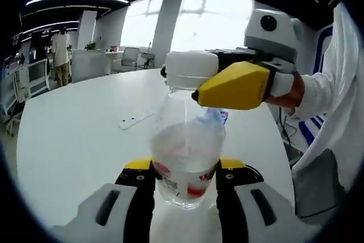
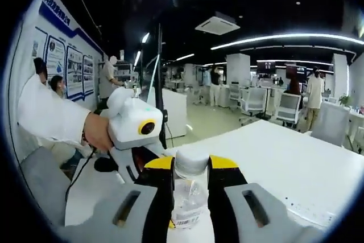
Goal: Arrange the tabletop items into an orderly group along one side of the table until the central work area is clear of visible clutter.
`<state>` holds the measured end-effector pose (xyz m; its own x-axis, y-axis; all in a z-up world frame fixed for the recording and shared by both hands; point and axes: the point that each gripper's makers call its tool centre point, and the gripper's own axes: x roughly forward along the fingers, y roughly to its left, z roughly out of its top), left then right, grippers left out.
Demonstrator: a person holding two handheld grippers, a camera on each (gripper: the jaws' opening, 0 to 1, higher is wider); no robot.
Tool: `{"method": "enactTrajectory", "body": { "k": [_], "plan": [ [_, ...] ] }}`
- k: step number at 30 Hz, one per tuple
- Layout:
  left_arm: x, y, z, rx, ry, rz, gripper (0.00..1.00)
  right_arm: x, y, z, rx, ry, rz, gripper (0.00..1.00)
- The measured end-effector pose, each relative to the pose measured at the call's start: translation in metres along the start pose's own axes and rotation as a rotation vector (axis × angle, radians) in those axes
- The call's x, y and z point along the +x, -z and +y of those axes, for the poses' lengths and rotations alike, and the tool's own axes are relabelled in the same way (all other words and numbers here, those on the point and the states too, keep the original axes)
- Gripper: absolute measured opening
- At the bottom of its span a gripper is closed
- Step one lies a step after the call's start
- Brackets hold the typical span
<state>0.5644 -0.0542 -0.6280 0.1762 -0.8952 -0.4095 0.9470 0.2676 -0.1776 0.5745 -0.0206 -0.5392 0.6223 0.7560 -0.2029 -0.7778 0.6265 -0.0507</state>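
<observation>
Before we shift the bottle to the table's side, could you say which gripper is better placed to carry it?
Left, probably. The left gripper clamps the bottle low around its body, standing on the table. The right gripper only pinches the white cap.

The bottle (image 1: 186, 157) has its base hidden between the left tool (image 1: 186, 183) jaws; the right tool (image 1: 193, 75) covers its cap, and its label print is too blurred to read
</observation>
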Motion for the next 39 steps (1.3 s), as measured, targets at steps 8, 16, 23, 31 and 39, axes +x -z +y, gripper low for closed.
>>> {"method": "enactTrajectory", "body": {
  "k": [8,16,23,31,39],
  "plan": [
    [0.007,0.016,0.015,0.055,-0.015,0.036,0.41,0.011,0.018,0.000,-0.071,0.013,0.023,0.20],
    [0.011,0.025,0.029,0.089,-0.030,0.044,0.41,0.019,0.030,-0.005,-0.100,0.026,0.048,0.20],
    [0.016,0.031,0.034,0.085,-0.015,0.045,0.41,0.023,0.038,-0.009,-0.111,0.029,0.068,0.20],
    [0.021,0.034,0.036,0.080,-0.006,0.045,0.41,0.023,0.045,-0.012,-0.110,0.030,0.092,0.20],
    [0.027,0.040,0.036,0.086,0.010,0.052,0.42,0.023,0.052,-0.012,-0.125,0.033,0.115,0.20]
  ]
}}
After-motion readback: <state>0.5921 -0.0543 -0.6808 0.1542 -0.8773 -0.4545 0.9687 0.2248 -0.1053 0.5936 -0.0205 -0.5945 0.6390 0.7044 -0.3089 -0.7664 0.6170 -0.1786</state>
